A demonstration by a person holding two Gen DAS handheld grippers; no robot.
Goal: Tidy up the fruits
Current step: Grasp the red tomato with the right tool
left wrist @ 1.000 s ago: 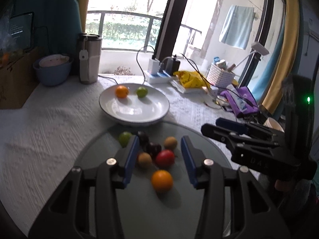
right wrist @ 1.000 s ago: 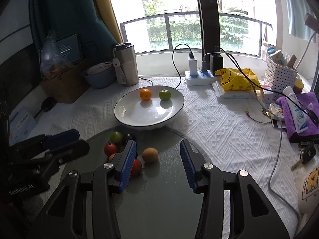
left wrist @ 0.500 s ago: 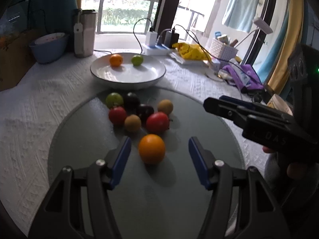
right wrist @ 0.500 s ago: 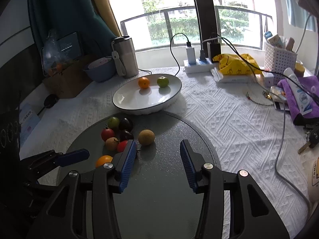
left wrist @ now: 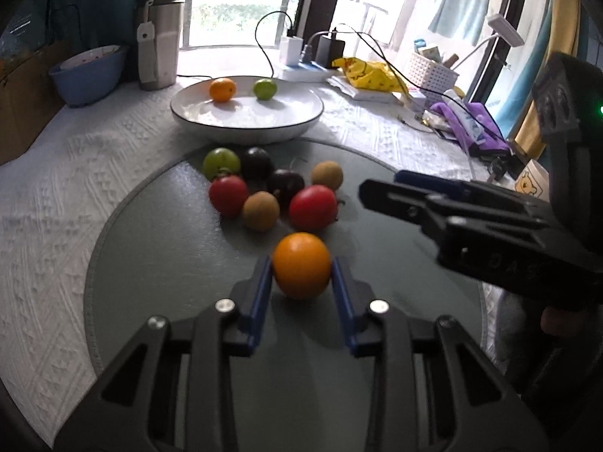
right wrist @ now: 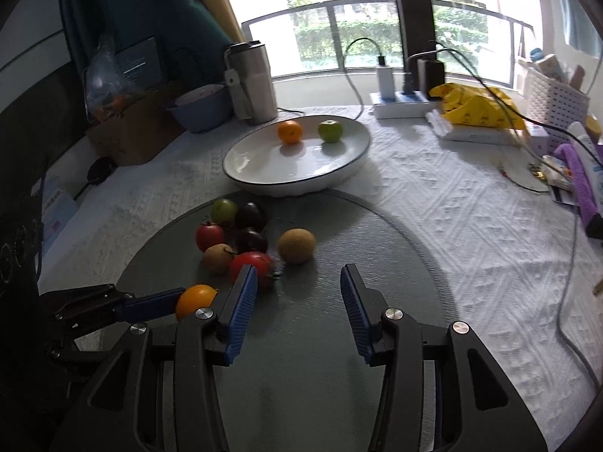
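On grey mat (left wrist: 158, 263), L gripper (left wrist: 301, 275) closing, apparently pinching orange (left wrist: 301, 265); R gripper (right wrist: 297, 282) parted, opening.

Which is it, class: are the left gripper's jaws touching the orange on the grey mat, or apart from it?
Touching. In the left wrist view, the closing left gripper has both blue jaws against the sides of the orange, no gap showing.

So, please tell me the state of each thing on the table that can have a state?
Left tool: jaws closing, the near orange between them.
Right tool: open, nothing between its jaws.
White plate: holds one orange and one green fruit.
Steel tumbler: upright, lid on.
Blue bowl: upright.
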